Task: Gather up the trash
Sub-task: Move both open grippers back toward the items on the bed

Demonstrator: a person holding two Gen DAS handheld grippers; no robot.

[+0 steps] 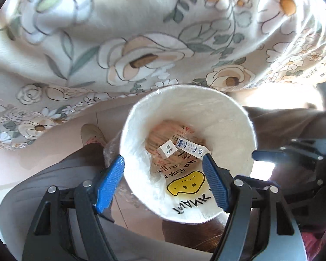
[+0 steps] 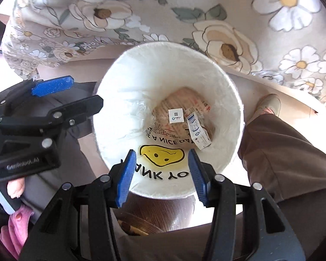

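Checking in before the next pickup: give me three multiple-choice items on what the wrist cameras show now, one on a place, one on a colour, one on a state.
1. Where does the small white box with a QR code lie?
A. on the floral cloth
B. at the bottom of the white bin
C. between the right gripper's fingers

2. What colour is the smiling face printed on the bin liner?
A. yellow
B. green
C. red

3. How do the left gripper and right gripper stand?
A. both shut on trash
B. left holds a box, right open
C. both open and empty

Answers:
1 B: the box rests on wrappers deep inside the white bin.
2 A: the face is yellow with black outlines.
3 C: nothing sits between either pair of blue pads; only the bin shows below.
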